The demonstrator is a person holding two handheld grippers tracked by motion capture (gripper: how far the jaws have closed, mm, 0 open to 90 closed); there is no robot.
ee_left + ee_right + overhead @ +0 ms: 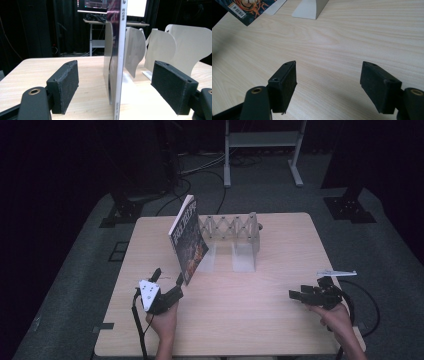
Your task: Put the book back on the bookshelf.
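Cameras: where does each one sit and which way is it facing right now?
High view: above the person's side, looking forward and down on the table; forearms, left tongs, right tongs show.
Left gripper view: rides the left tongs, looking level at the upright book standing between open pads, untouched; book rack behind.
Right gripper view: rides the right tongs, angled down at bare tabletop, open.
Shared: book and rack appear in all three.

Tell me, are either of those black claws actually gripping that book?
No. The left gripper has the book between open jaws, pads clear of it. The right gripper is open over bare table.
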